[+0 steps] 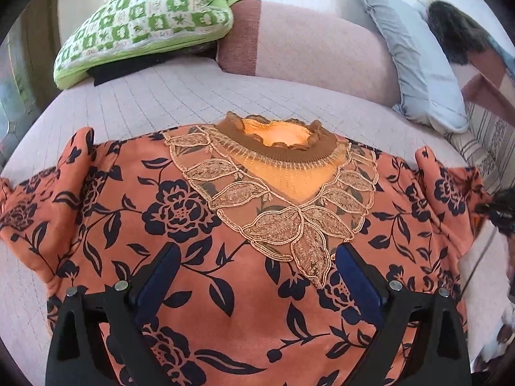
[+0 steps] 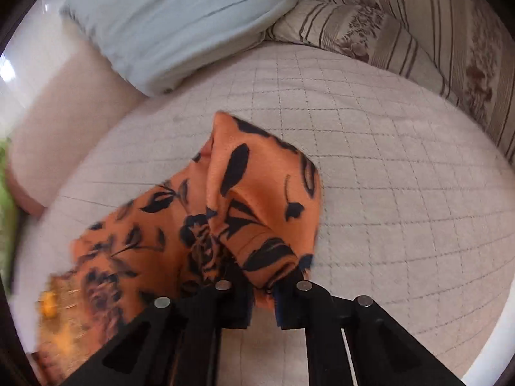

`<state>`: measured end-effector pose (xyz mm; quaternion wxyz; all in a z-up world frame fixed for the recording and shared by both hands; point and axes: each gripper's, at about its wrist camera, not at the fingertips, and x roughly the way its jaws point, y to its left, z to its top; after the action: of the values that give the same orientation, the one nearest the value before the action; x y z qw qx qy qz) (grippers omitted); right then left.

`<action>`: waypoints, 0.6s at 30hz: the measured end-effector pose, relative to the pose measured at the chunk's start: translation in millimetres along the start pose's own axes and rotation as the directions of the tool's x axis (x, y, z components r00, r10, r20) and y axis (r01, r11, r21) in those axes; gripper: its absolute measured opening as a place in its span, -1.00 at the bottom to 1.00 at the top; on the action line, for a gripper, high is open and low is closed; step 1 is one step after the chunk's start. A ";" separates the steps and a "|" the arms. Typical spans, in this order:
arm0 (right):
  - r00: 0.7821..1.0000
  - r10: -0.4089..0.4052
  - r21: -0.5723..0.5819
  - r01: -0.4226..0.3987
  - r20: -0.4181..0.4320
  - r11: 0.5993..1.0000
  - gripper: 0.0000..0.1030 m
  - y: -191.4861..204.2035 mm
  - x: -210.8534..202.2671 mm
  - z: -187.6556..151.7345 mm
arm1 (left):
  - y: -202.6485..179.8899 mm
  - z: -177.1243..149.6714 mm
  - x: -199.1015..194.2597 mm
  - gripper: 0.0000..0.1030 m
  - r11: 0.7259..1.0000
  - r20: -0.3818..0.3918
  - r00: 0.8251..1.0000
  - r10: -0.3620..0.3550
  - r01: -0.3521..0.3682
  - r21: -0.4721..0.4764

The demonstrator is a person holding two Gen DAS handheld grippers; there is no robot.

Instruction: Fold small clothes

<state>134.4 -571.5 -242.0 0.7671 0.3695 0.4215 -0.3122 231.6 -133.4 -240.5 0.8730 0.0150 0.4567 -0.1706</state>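
Observation:
An orange top with a dark flower print (image 1: pixel 199 225) lies spread flat on the quilted bed cover (image 1: pixel 154 96), its lace neckline (image 1: pixel 280 193) pointing away from me. My left gripper (image 1: pixel 257 270) hovers over the chest of the top, jaws wide apart with nothing between them. The right gripper (image 2: pixel 262 289) is shut on a sleeve of the top (image 2: pixel 257 199); the cloth bunches up from between the pads and stands lifted off the bed. In the left wrist view the right gripper (image 1: pixel 497 209) is a dark blur at the sleeve's far right end.
A green checked cushion (image 1: pixel 145 22) lies at the back left and a pale blue pillow (image 1: pixel 415 61) at the back right, against a pink bolster (image 1: pixel 315 51). Striped floral pillows (image 2: pixel 370 32) line the right side. Quilted cover (image 2: pixel 402 177) stretches right of the sleeve.

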 end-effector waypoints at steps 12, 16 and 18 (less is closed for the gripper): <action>0.755 0.633 -0.062 -0.649 -0.169 0.758 -0.86 108.0 -120.1 -28.7 | 43.0 8.0 -28.9 0.88 0.989 0.054 0.998 0.023 -0.015 -0.150; 0.671 0.688 -0.133 -0.736 -0.278 0.664 -0.86 192.5 -129.7 -61.3 | 74.2 11.1 -44.6 0.88 0.975 0.102 0.989 0.108 -0.086 -0.205; 0.628 0.701 -0.152 -0.772 -0.339 0.618 -0.86 234.4 -127.5 -85.0 | 93.5 11.3 -51.2 0.88 0.966 0.114 0.984 0.136 -0.106 -0.237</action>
<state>226.9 -354.8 -90.6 0.8128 0.4323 0.3625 0.1449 242.8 -32.9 -205.0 0.9054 -0.0692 0.4140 -0.0638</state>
